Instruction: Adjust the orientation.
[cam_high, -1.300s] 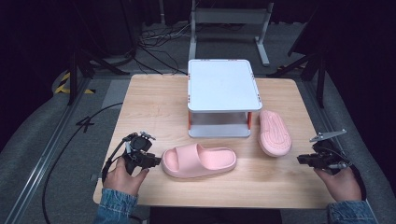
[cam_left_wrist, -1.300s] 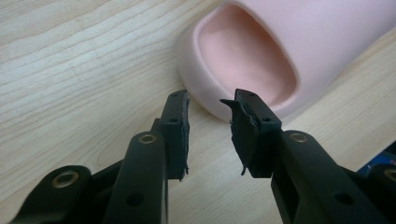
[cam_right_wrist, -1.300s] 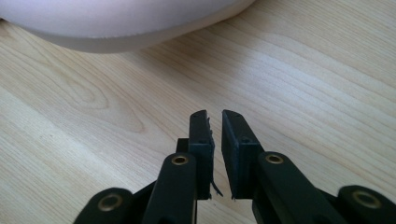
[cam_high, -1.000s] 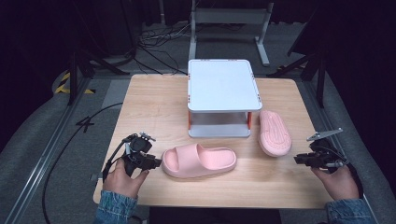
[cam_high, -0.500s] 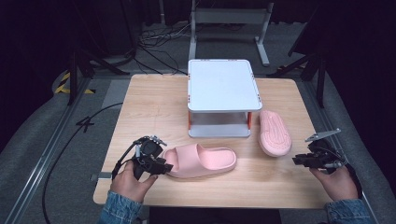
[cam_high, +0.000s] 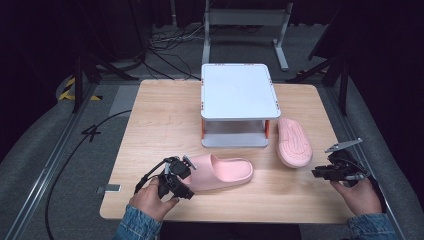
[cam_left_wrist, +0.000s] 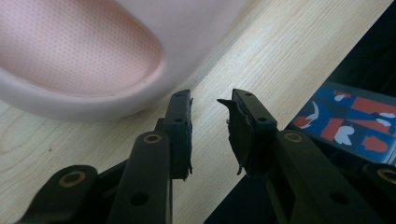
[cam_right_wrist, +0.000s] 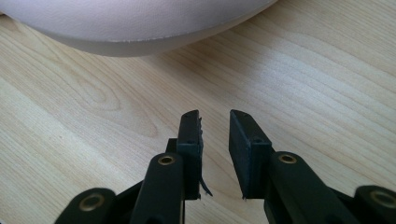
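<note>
The left hand-held gripper (cam_high: 183, 176) sits at the heel end of the pink slide sandal (cam_high: 220, 171), which lies on the desk (cam_high: 160, 115) in front of the white two-tier rack (cam_high: 238, 104). Its long axis runs left to right, with the toe pointing away from the left hand-held gripper. In the left gripper view one black pad is just beside the heel rim (cam_left_wrist: 88, 105); the jaws have just been closing, a narrow gap between them, nothing pinched yet. The left hand is clearly the nearer one. The right hand-held gripper (cam_high: 320, 173) waits by the second pink sandal (cam_high: 294, 141), sole up beside the rack, jaws slightly apart and empty.
</note>
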